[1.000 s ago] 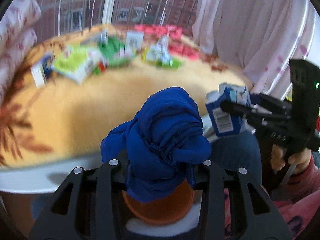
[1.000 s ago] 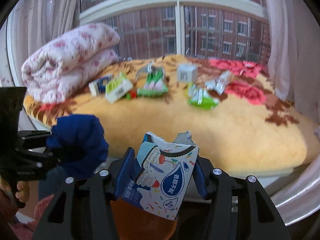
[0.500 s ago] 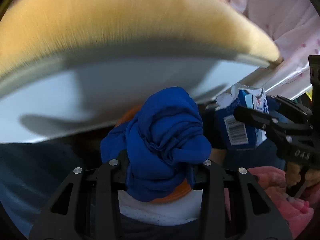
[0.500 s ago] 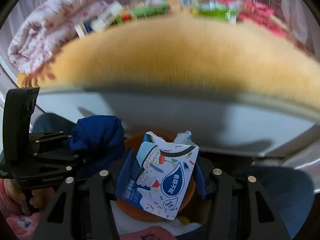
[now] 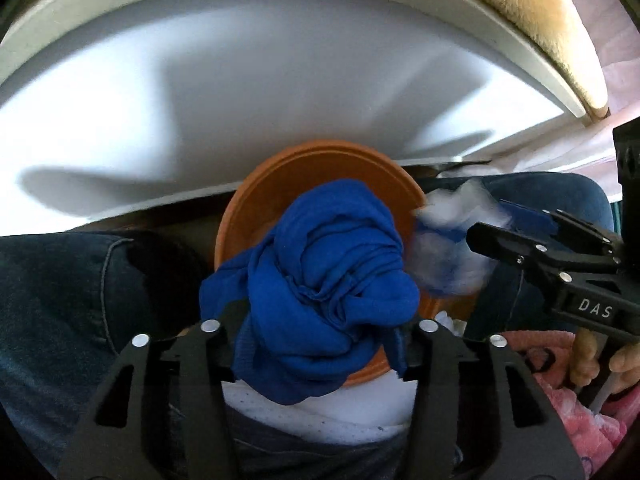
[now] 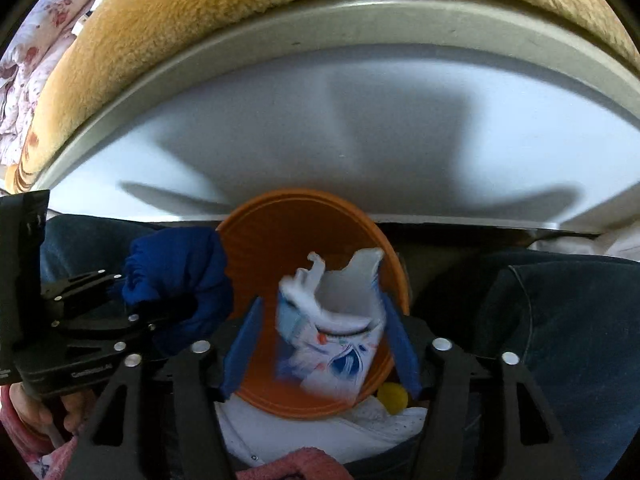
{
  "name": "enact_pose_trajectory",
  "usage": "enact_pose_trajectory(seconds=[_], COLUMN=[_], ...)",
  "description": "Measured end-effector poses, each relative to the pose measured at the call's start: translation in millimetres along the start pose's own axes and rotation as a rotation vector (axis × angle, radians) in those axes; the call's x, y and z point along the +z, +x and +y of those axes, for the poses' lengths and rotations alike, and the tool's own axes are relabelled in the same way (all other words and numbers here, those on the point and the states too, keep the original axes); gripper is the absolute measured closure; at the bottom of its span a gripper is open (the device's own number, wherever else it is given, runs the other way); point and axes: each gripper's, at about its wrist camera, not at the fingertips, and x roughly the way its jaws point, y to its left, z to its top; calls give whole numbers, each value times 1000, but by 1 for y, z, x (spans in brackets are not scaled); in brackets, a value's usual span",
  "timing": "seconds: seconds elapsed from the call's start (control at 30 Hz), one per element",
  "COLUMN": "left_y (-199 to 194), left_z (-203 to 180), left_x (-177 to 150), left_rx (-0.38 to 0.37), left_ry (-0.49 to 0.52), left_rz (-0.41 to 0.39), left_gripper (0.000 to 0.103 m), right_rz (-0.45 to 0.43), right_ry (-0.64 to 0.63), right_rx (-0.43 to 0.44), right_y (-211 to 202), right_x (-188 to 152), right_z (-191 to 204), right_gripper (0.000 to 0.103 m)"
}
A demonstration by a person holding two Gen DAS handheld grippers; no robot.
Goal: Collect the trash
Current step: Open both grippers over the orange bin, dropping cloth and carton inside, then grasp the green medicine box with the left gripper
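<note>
My left gripper (image 5: 320,326) is shut on a crumpled blue cloth (image 5: 324,280) and holds it over an orange bin (image 5: 320,176). The left gripper (image 6: 160,312) and the cloth (image 6: 176,276) also show at the left of the right wrist view. My right gripper (image 6: 324,344) has its jaws apart; a torn blue-and-white carton (image 6: 336,332) sits blurred between them, over the orange bin (image 6: 300,232). The right gripper (image 5: 500,248) and the blurred carton (image 5: 452,244) show at the right of the left wrist view.
The white side panel of the bed (image 6: 320,128) rises just behind the bin, with the tan fleece blanket (image 6: 200,16) on top. The person's jeans-clad legs (image 5: 80,300) flank the bin. A small yellow object (image 6: 392,398) and white fabric (image 6: 320,432) lie by the bin.
Both grippers have dropped from bed level down to the orange bin. The right gripper's jaws have opened and the carton has gone blurred between them. The left gripper still holds the cloth.
</note>
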Motion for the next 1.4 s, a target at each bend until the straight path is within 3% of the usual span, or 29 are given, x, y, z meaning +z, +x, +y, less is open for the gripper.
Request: enact_pose_trajectory(seconds=[0.17, 0.63, 0.93, 1.17, 1.27, 1.4], left_y=[8, 7, -19, -105, -150, -181], left_z=[4, 7, -1, -5, 4, 23], left_x=[2, 3, 0, 19, 43, 82], left_rx=[20, 38, 42, 21, 15, 1], left_ry=[-5, -21, 14, 45, 52, -1], left_rz=[-29, -24, -88, -324, -455, -531], left_gripper=[25, 21, 21, 21, 16, 14], right_rz=[-16, -44, -109, -268, -334, -375], right_ry=[1, 24, -10, -64, -88, -107], right_rx=[-13, -17, -31, -12, -5, -10], right_y=[-6, -11, -34, -94, -117, -129], right_x=[3, 4, 5, 15, 20, 20], right_z=[-3, -12, -8, 4, 8, 13], right_gripper=[29, 28, 28, 25, 24, 24])
